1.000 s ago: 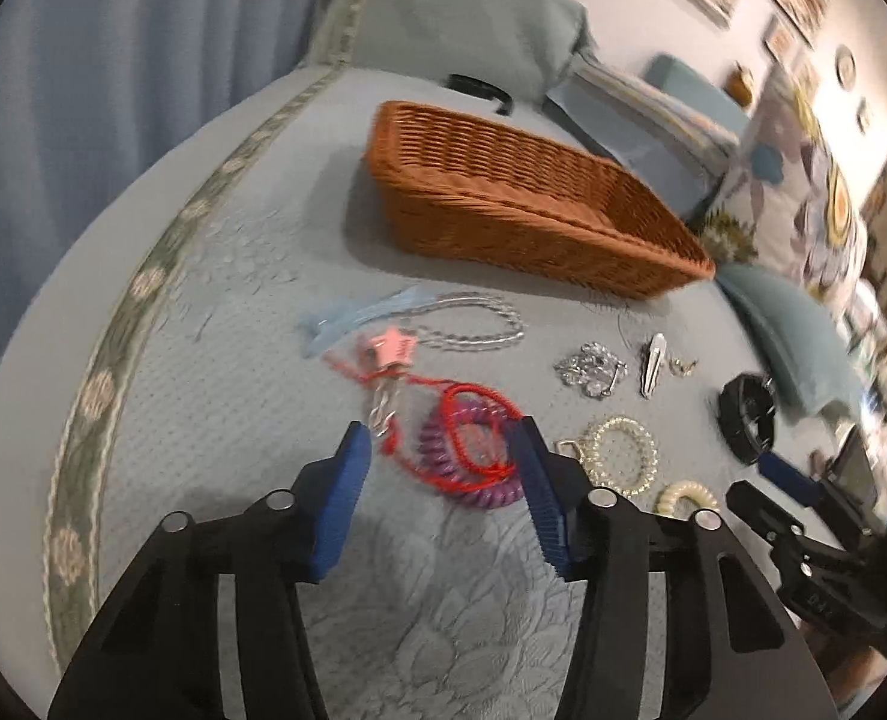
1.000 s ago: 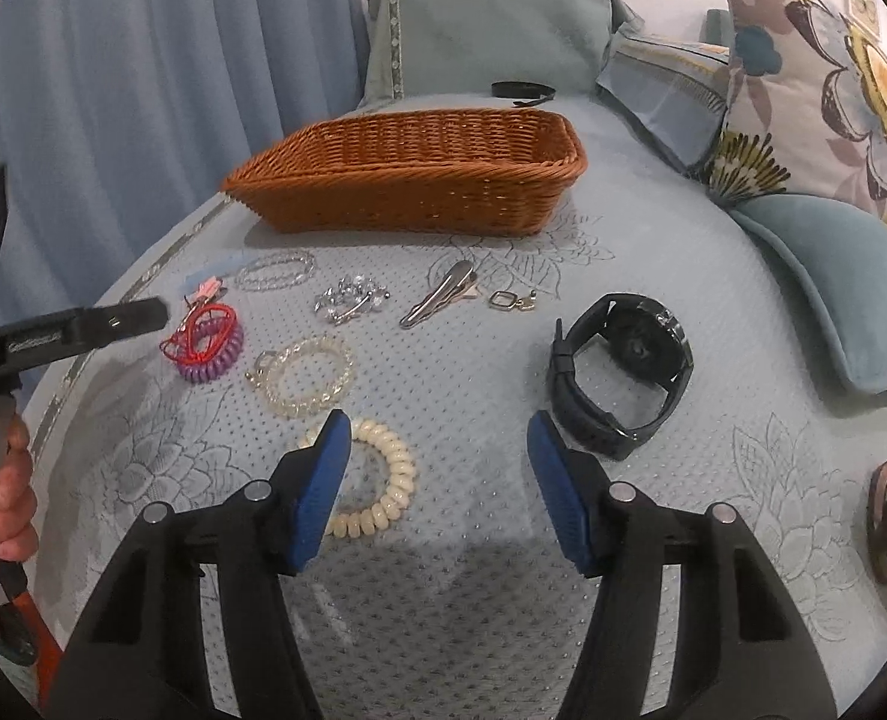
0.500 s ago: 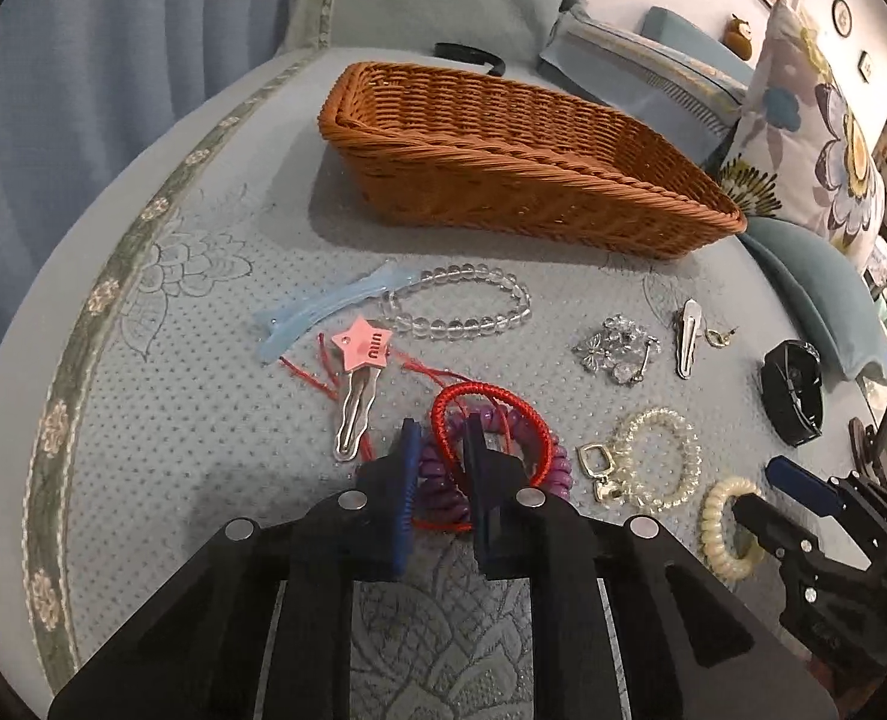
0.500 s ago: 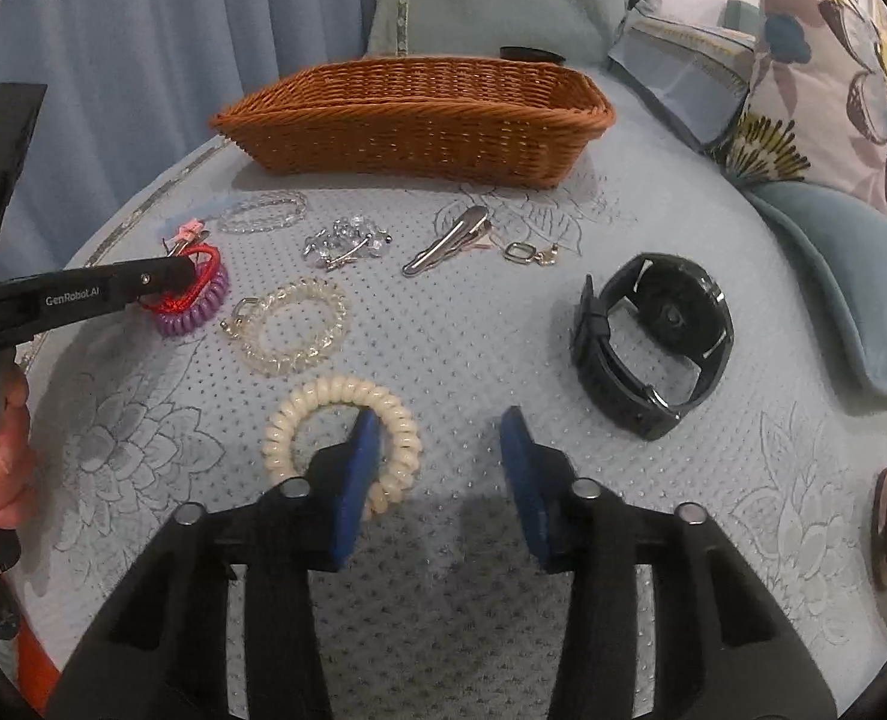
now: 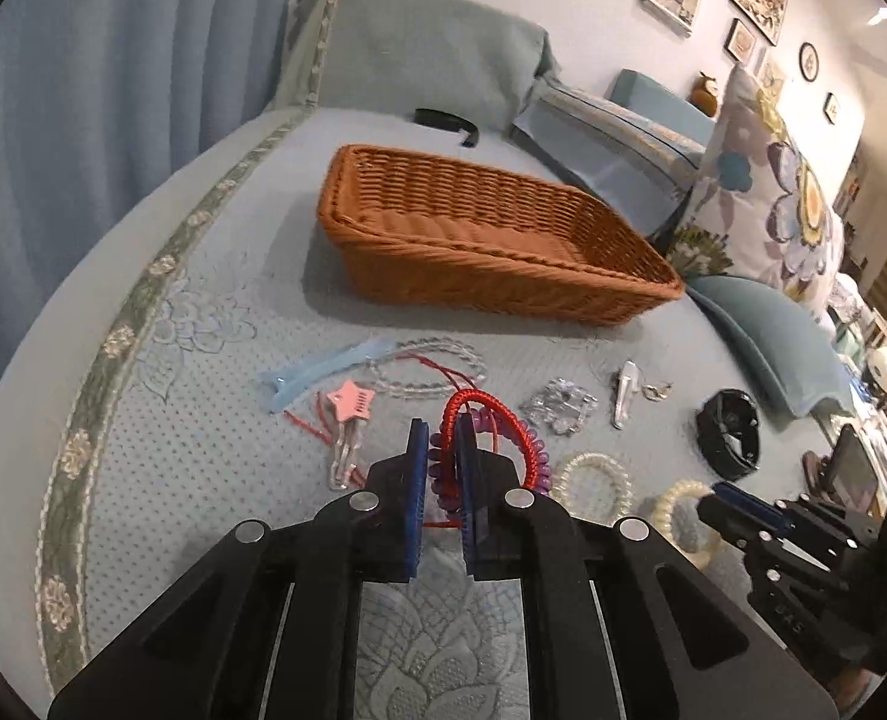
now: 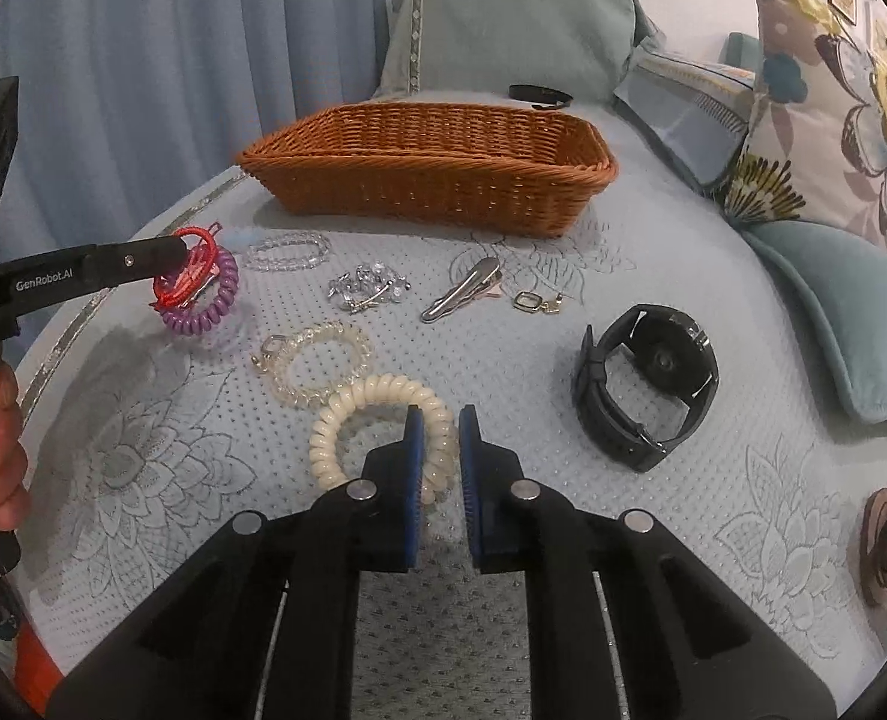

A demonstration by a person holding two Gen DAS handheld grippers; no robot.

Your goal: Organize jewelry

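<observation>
a pale blue quilted bed (image 5: 203, 438) is shown, backed by blue curtains (image 5: 113, 90). the left claw (image 5: 441, 450) is clamped on a purple coil tie (image 5: 536, 462); the right claw (image 6: 440, 438) is clamped on a cream coil tie (image 6: 377, 396).

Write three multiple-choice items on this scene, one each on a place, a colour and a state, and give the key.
1. Where does the watch lie?
A. in a basket
B. on the bedspread, beside the cream coil
C. on a pillow

2. What colour is the tie in the left tongs?
A. purple
B. green
C. black

3. How do the right tongs stand?
A. wide open
B. shut on the cream coil
C. shut on the watch

Key:
1 B: the watch rests on bare cloth near the cream coil.
2 A: purple loops sit between pads that have just been closing.
3 B: the pads pinch the cream coil's rim.
</observation>
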